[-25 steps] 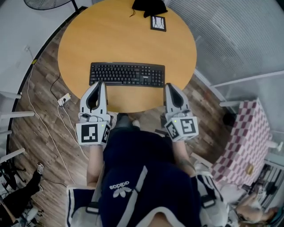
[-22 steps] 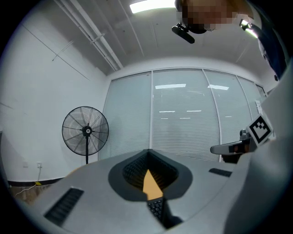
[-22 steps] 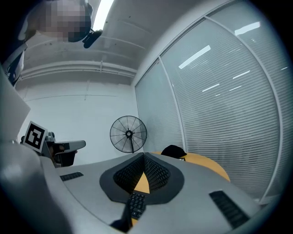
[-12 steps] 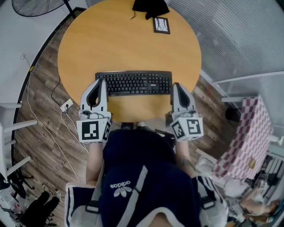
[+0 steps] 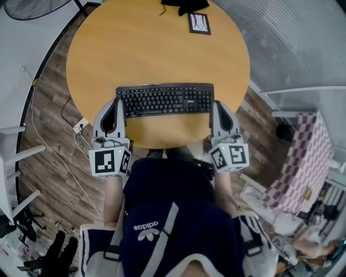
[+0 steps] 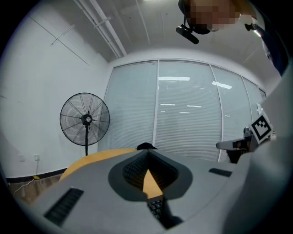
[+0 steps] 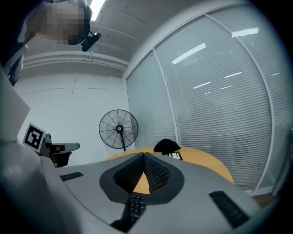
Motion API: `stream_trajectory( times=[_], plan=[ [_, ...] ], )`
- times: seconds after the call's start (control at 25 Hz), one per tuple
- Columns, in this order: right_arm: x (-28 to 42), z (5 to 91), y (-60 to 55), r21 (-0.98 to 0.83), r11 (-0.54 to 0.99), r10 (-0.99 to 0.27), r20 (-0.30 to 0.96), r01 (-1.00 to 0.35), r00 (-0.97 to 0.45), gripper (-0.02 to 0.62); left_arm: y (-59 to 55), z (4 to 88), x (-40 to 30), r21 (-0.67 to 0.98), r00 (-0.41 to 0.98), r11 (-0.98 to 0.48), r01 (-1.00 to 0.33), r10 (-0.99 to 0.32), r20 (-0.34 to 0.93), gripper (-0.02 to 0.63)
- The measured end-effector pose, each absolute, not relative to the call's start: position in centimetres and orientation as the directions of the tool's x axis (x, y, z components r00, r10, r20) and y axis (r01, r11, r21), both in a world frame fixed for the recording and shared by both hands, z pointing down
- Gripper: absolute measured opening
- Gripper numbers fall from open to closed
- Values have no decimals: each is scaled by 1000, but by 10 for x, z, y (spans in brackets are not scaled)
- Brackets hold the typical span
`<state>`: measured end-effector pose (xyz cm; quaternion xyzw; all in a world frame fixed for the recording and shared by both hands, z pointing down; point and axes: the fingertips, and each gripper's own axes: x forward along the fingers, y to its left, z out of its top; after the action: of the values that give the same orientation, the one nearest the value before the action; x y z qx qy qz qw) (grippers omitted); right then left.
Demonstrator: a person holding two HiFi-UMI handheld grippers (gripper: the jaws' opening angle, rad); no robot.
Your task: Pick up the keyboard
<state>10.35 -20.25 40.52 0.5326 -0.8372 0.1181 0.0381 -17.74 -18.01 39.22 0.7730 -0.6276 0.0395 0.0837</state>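
Both grippers have shifted from the keyboard's near edge toward its two ends since the earlier frames.

Head view: the black keyboard (image 5: 165, 99) lies flat across the near part of the round wooden table (image 5: 157, 48), at frame centre. The left gripper (image 5: 119, 101) has its tip just beside the keyboard's left end, and the right gripper (image 5: 215, 104) has its tip just beside the right end. Contact cannot be told. A dark bundle (image 5: 184, 5) and a framed card (image 5: 198, 22) sit at the table's far edge, top of frame.

Left gripper view: the jaws are drawn together and grip nothing. The small gap between them shows tabletop and a few keys. A standing fan (image 6: 85, 119) is at left.

Right gripper view: the jaws are likewise closed and empty, with keys visible at lower centre.
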Motion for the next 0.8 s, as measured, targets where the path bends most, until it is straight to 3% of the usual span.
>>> stream_trajectory(
  times=[0.8],
  plan=[
    [113,397,-249,-157,459,-856,186,-874,-483,5,-189,394,-196,78,98,-84,-993,-975,201,4]
  ],
)
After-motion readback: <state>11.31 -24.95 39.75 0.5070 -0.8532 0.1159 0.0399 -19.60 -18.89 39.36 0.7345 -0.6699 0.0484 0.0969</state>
